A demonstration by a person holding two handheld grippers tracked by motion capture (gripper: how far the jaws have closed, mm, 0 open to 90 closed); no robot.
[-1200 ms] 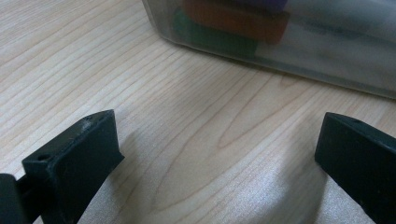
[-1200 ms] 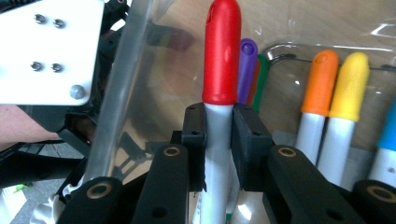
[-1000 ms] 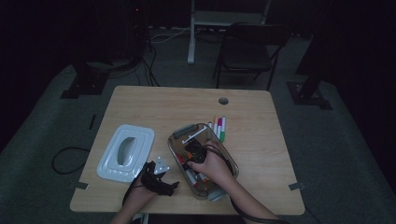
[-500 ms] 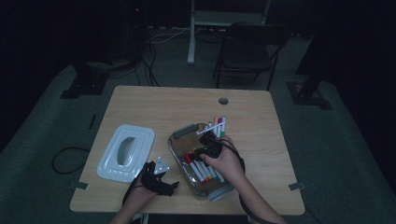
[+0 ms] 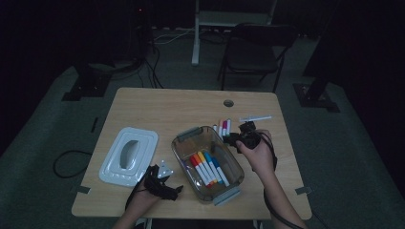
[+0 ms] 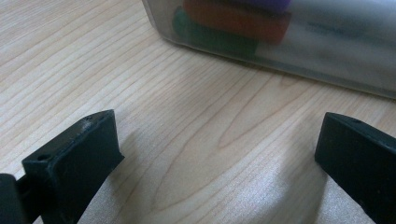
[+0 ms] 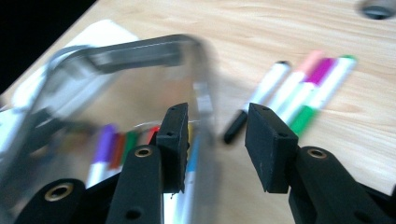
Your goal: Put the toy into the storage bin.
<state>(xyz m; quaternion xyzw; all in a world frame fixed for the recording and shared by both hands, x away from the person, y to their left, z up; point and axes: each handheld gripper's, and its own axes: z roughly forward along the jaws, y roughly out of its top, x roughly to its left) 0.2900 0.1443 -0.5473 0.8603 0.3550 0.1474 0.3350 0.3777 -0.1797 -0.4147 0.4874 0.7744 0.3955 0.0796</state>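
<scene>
A clear plastic bin (image 5: 187,134) on the wooden table holds several coloured markers (image 5: 207,168). A few more markers (image 5: 223,128) lie just past its far rim. My right gripper (image 5: 231,138) hovers by the bin's far right corner. Its jaws have just been opening and stand apart with nothing between them. In the right gripper view (image 7: 217,119) they point over the bin's rim (image 7: 140,46) at the loose markers (image 7: 317,84). My left gripper (image 5: 175,189) rests near the bin's left side, jaws wide open (image 6: 215,140) over bare wood, facing the bin wall (image 6: 299,46).
The bin's white lid (image 5: 129,155) lies on the table's left part. A white pen (image 5: 255,118) lies alone toward the far right. A round cable hole (image 5: 228,103) is near the far edge. A chair (image 5: 253,52) stands behind the table.
My right hand has moved from over the bin toward its far right corner, beside the loose markers, and its jaws have parted. The left hand has stayed put.
</scene>
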